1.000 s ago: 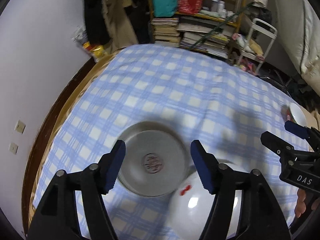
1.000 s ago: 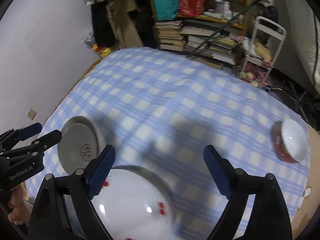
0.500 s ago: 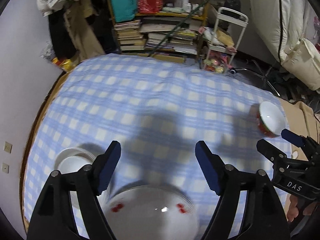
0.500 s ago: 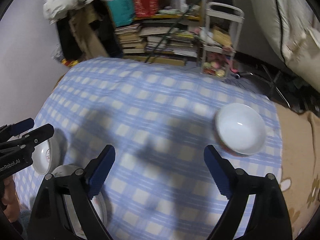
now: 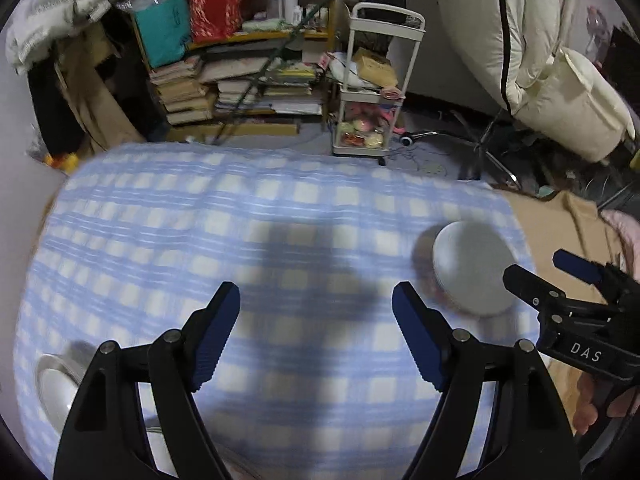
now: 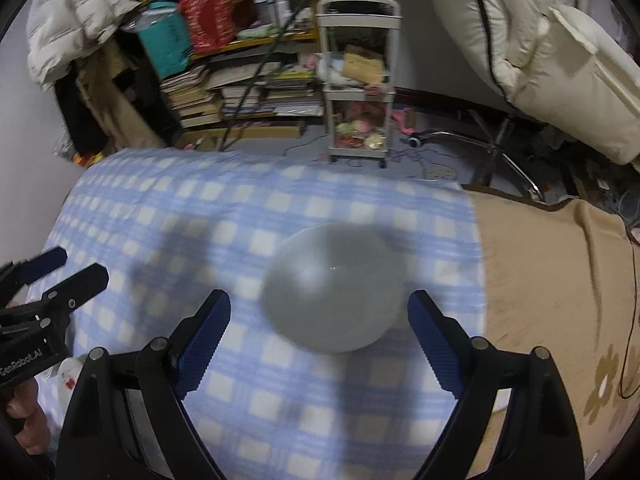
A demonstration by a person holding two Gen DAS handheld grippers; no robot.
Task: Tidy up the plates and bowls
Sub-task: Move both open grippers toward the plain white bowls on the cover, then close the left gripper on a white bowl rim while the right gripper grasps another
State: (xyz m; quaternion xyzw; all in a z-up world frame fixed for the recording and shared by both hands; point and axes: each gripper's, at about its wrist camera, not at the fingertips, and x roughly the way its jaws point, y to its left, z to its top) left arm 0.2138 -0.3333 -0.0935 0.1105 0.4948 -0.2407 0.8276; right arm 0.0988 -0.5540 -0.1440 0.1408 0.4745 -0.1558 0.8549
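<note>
Blue-checked cloth [image 6: 168,200] is carrying a white bowl [image 6: 334,292], lying just ahead of the right gripper [image 6: 318,344], both it and the left gripper [image 5: 316,336] gaping wide, gripping nothing

One round white bowl [image 6: 334,294] on a blue-and-white checked tablecloth [image 6: 224,216]; two black two-finger grippers; one white wheeled trolley [image 6: 358,80]; one white round dish [image 5: 54,390] at the cloth's edge

- "DAS" stands in white letters on the black body of the right gripper [image 5: 576,276].
- "GenRobot.AI", partly cut off, stands on the black body of the left gripper [image 6: 60,270].
</note>
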